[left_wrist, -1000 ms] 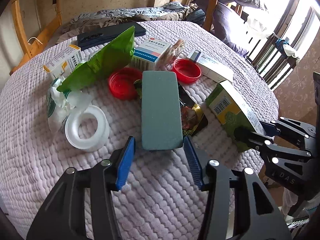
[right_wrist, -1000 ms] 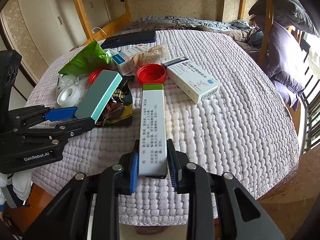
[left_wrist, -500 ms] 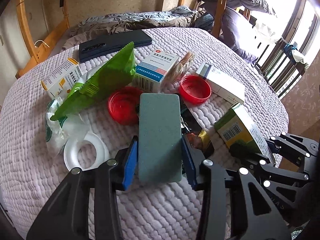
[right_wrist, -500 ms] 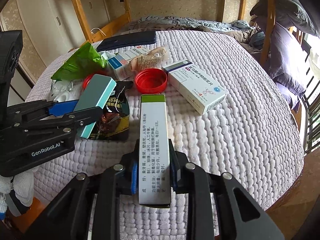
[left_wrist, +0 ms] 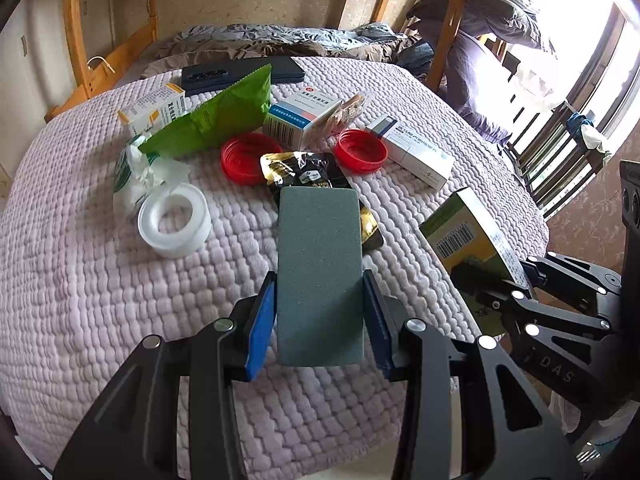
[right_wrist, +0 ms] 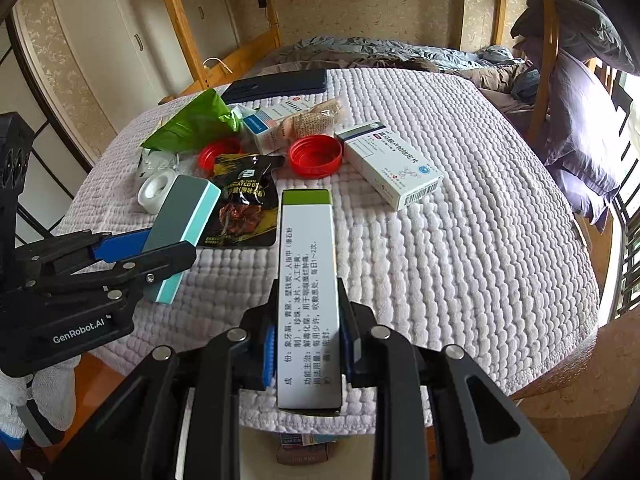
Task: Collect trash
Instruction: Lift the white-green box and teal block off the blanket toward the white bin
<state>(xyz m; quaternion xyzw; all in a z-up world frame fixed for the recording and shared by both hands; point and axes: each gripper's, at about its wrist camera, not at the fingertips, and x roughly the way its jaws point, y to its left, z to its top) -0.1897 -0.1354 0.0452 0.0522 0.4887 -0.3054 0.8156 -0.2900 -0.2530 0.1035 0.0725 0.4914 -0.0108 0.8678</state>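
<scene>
My left gripper (left_wrist: pixel 319 316) is shut on a grey-green sponge block (left_wrist: pixel 319 268) and holds it above the near edge of the quilted table (left_wrist: pixel 80 280). It also shows in the right wrist view (right_wrist: pixel 120 252), with the sponge (right_wrist: pixel 182 220) tilted. My right gripper (right_wrist: pixel 307 344) is shut on a long green and white box (right_wrist: pixel 307 280), lifted over the table's near edge; the box shows in the left wrist view (left_wrist: pixel 468 236). A black snack wrapper (left_wrist: pixel 304 172) lies uncovered on the table.
On the table lie two red lids (left_wrist: pixel 246 156) (left_wrist: pixel 362 150), a green bag (left_wrist: pixel 216 116), a white tape roll (left_wrist: pixel 174 220), several medicine boxes (left_wrist: pixel 412 148), crumpled white wrap (left_wrist: pixel 132 168) and a dark phone case (left_wrist: pixel 240 72). A bed stands behind.
My left gripper closed on the sponge block and lifted it back off the black wrapper. My right gripper pulled the green and white box back toward the table edge.
</scene>
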